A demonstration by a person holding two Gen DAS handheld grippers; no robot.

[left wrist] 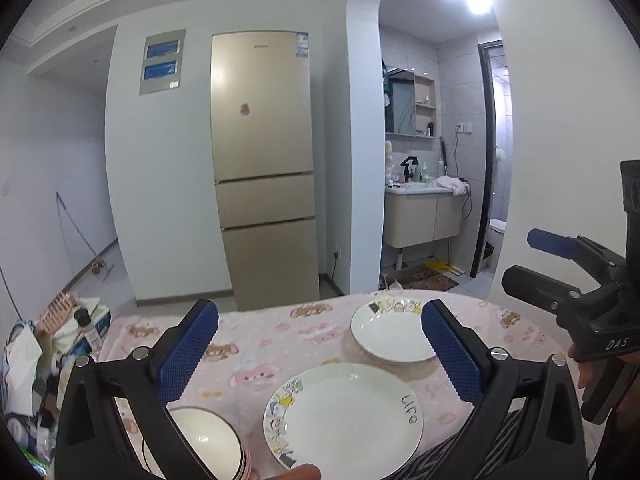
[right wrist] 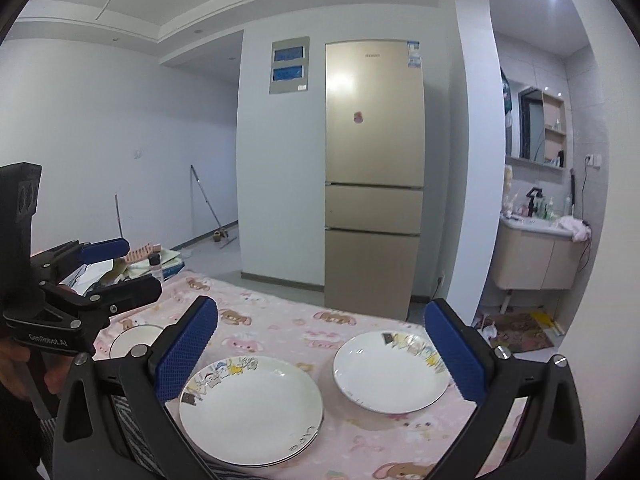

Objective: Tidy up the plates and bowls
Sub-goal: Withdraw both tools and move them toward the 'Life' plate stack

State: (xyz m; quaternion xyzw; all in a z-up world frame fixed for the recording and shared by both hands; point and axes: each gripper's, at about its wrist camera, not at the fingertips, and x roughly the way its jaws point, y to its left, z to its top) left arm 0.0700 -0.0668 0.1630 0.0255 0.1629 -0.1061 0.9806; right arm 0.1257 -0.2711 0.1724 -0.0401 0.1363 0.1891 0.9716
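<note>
My left gripper (left wrist: 320, 344) hangs released above the pink tablecloth (left wrist: 256, 344). A stack of bowls (left wrist: 200, 444) sits under its left finger, and the near plate (left wrist: 344, 416) lies between its fingers. My right gripper (right wrist: 320, 346) is also spread wide, empty, with the far plate (right wrist: 390, 372) by its right finger.
</note>
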